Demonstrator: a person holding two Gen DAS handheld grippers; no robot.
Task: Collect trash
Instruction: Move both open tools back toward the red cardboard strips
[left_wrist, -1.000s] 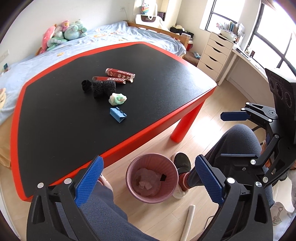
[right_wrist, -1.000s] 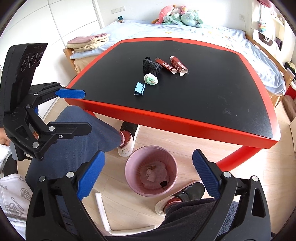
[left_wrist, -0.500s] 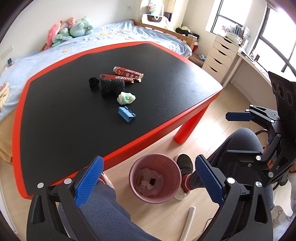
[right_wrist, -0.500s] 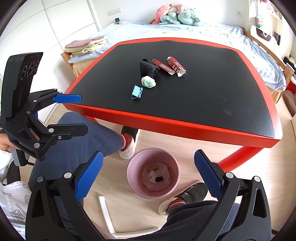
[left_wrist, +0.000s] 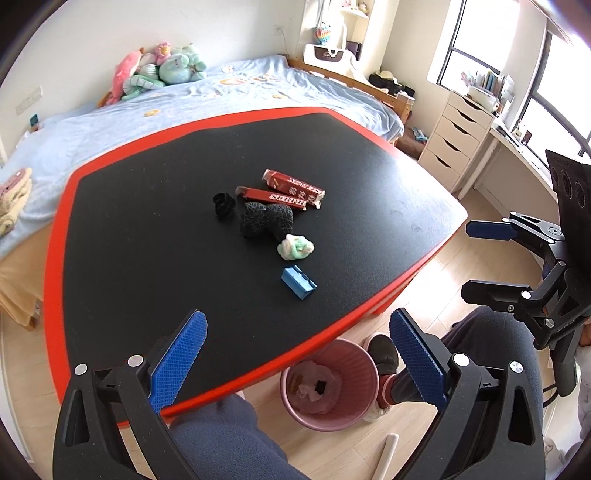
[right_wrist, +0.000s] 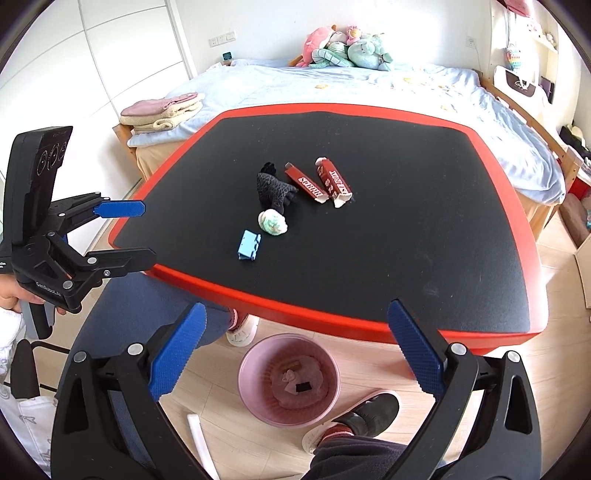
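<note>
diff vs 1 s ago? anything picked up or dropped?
Nothing taken or released. Both tongs, left and right, rose and advanced from above the pink bin toward the table, still open and empty. The blue box, tissue wad and red wrappers haven't moved.

"GenRoboAI" on left tongs (right_wrist: 125, 230)

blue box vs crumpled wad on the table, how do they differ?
The blue box is rigid and straight-edged; the crumpled wad is a soft, irregular lump. The blue box is one solid colour; the crumpled wad is white with green. The blue box lies nearer the table's front edge. Both lie loose, ungripped.
</note>
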